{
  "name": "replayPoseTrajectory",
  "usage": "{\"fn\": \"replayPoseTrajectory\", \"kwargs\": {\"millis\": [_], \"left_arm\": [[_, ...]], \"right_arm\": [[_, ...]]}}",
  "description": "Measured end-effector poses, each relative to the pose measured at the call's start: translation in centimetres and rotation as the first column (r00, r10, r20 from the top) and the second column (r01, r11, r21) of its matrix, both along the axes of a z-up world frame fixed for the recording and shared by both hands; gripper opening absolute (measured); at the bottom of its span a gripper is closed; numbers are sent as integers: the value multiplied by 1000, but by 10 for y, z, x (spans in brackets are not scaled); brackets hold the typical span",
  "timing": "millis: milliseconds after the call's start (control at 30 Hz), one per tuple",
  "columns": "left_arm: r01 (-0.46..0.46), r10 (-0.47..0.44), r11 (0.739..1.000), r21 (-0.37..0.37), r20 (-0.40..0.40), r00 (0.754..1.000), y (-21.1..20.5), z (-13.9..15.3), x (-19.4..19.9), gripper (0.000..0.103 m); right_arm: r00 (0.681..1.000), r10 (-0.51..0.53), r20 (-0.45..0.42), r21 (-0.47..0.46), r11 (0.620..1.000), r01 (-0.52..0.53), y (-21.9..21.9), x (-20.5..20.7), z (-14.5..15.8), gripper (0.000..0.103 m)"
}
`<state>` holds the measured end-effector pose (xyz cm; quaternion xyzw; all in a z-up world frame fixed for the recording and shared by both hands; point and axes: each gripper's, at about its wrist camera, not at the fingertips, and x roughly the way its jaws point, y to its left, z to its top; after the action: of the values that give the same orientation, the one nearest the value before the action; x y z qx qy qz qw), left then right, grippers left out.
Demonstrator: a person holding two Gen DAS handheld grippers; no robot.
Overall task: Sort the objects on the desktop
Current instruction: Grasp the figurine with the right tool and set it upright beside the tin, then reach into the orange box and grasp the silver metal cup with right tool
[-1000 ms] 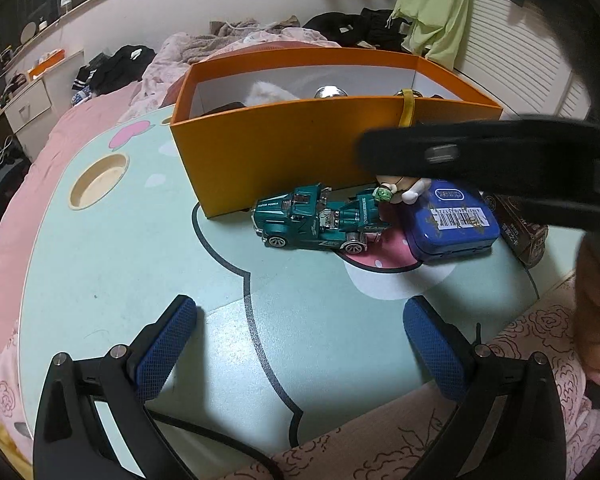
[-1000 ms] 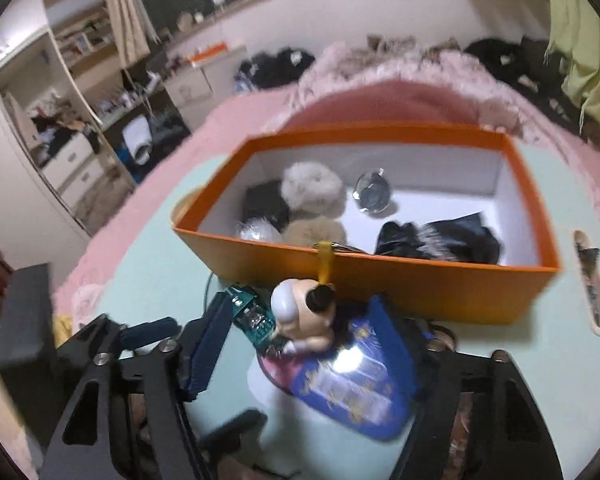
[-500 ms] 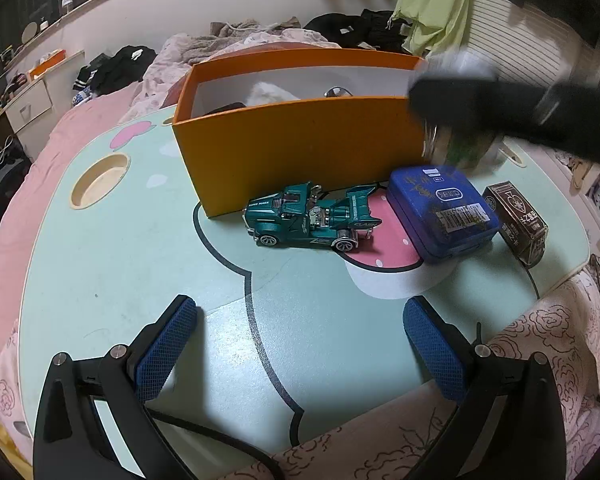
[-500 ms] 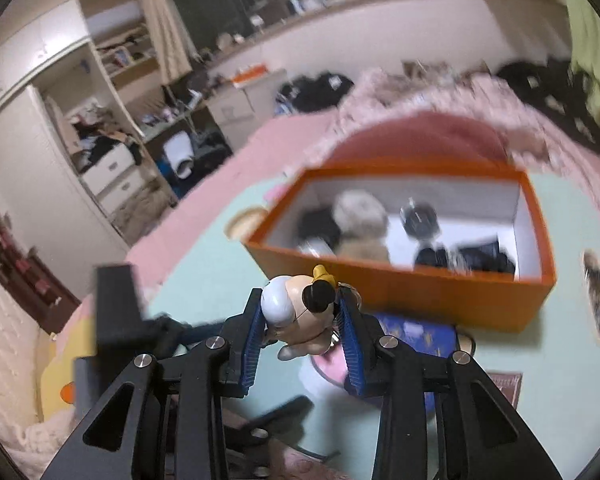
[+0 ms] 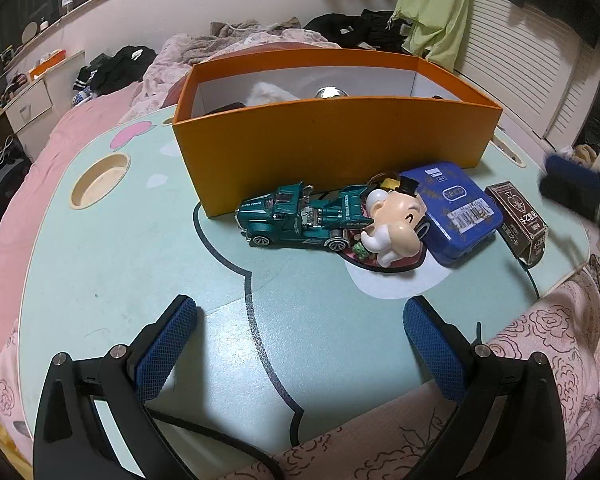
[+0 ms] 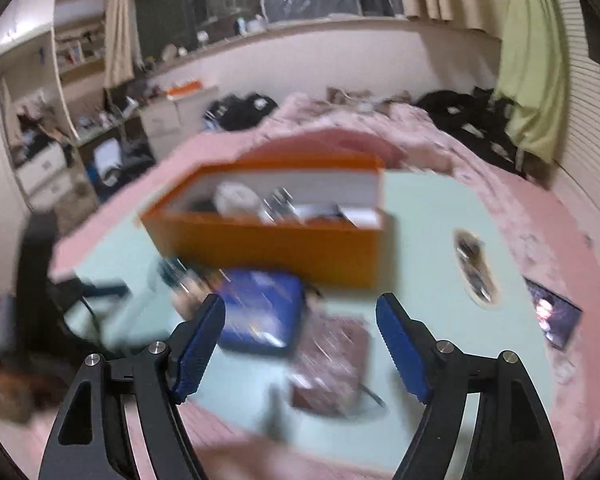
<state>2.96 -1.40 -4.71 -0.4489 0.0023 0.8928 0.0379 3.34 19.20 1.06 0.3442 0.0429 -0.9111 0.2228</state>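
Dropped from the right gripper (image 6: pixel 300 344), whose jaws have just been opening and now stand wide and empty, the pig figurine (image 5: pixel 394 224) lies ahead-left beside the toy truck (image 5: pixel 300 216); regrip it squarely by the body and clear the orange box (image 5: pixel 332 148) wall before releasing.

Dim warm indoor lighting; left view sharp, right view heavily motion-blurred; both show strong fisheye curvature and dark corners

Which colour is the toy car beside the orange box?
Dark teal green, with silver engine parts. The car shows best in the left wrist view.
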Motion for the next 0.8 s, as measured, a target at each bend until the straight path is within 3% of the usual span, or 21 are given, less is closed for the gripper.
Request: {"fn": "replayPoseTrajectory", "kwargs": {"millis": [167, 200, 233, 500, 700, 800], "left_arm": [[0, 0, 1000, 0, 0, 1000, 0, 1, 0, 103], [1, -1, 1000, -1, 1, 1000, 1, -1, -1, 103], [1, -1, 1000, -2, -1, 1000, 0, 1, 1, 103], [0, 0, 1000, 0, 0, 1000, 2, 2, -1, 103], [0, 0, 1000, 0, 0, 1000, 2, 4, -2, 103], [0, 0, 1000, 0, 0, 1000, 2, 3, -3, 103]], "right_arm": [[999, 21, 45, 92, 995, -25, 2, 8, -35, 80], [1000, 18, 3, 113, 993, -19, -2, 10, -38, 87], [1000, 17, -2, 100, 995, -16, -3, 8, -40, 91], [1000, 18, -5, 99, 995, -17, -1, 3, -45, 92], [999, 20, -30, 59, 998, -18, 1, 9, -33, 91], [997, 63, -47, 8, 998, -63, 1, 7, -7, 83]]}}
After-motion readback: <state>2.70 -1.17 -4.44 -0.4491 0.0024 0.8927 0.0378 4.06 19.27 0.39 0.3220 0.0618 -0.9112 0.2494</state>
